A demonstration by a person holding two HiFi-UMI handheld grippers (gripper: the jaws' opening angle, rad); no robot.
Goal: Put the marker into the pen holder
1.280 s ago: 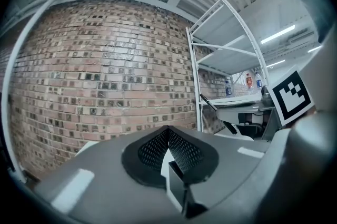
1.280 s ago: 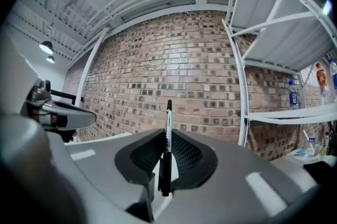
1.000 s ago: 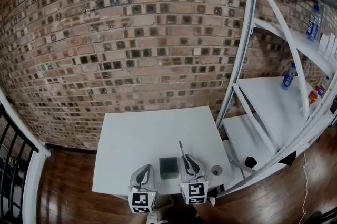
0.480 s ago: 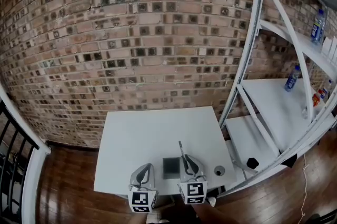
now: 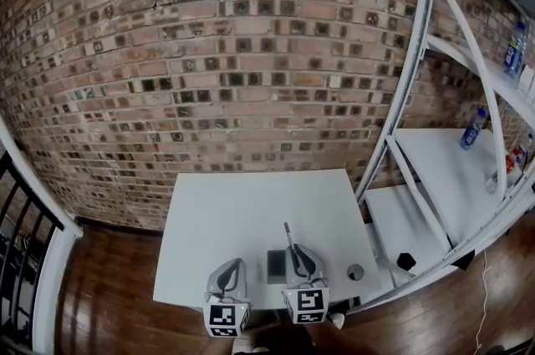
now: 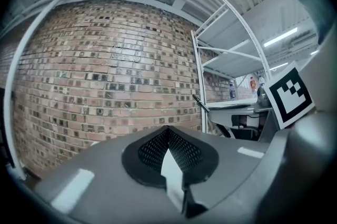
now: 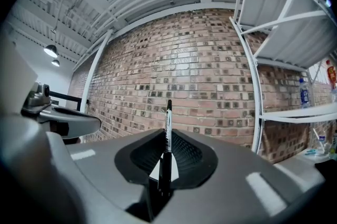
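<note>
A black marker (image 5: 287, 235) with a white barrel (image 7: 167, 133) stands up from my right gripper (image 5: 295, 251), which is shut on its lower end (image 7: 167, 167). The marker tip points toward the brick wall. A dark square pen holder (image 5: 276, 266) sits on the white table (image 5: 251, 203) near its front edge, just left of the right gripper. My left gripper (image 5: 233, 266) hovers at the table's front edge, left of the holder, shut with nothing between its jaws (image 6: 169, 165). In the left gripper view the marker (image 6: 200, 104) shows as a thin dark stick to the right.
A small round ring-like thing (image 5: 356, 271) lies on the table's front right corner. A white metal shelf rack (image 5: 435, 153) with bottles (image 5: 474, 128) stands right of the table. A brick wall (image 5: 251, 53) is behind and a railing (image 5: 33, 220) is at the left.
The head view has drifted, so the table and rack sit slightly further right. The pen holder now looks narrower beside the right gripper. Both grippers keep the same pose.
</note>
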